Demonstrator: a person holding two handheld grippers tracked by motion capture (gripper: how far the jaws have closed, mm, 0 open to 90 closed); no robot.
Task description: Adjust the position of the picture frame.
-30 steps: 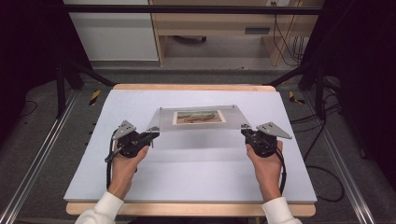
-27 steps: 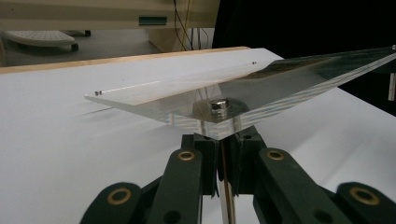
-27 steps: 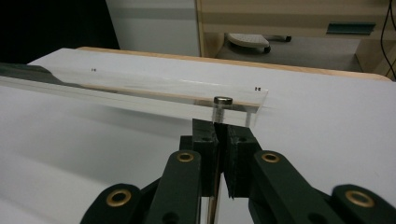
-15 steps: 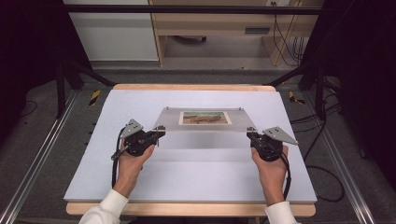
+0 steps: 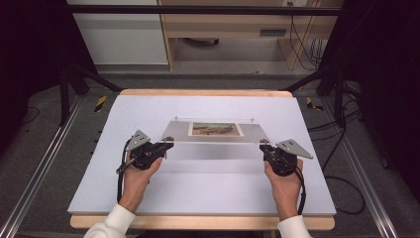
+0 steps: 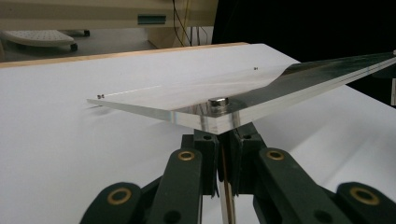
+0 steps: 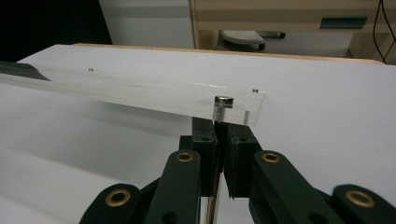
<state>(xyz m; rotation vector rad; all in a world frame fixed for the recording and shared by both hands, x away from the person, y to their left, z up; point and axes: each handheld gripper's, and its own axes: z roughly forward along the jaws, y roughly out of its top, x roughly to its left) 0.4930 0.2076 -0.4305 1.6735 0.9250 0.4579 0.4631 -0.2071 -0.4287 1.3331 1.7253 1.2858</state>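
Two hands come in from the near edge of the white table (image 5: pixel 208 193), each with a gripper held above it. Nearest, the left gripper (image 5: pixel 166 145) has its jaws drawn together beneath the near left corner of a clear acrylic frame (image 5: pixel 216 133); the right gripper (image 5: pixel 263 147) is likewise closed beneath the near right corner. Whether the pads pinch a lower sheet or merely prop the corners cannot be told. A small metal stud (image 6: pixel 218 102) sits in each of those corners. Beyond the grippers, the frame slopes down toward its far edge, which rests on the table, and a landscape picture (image 5: pixel 216 129) lies sandwiched in its middle.
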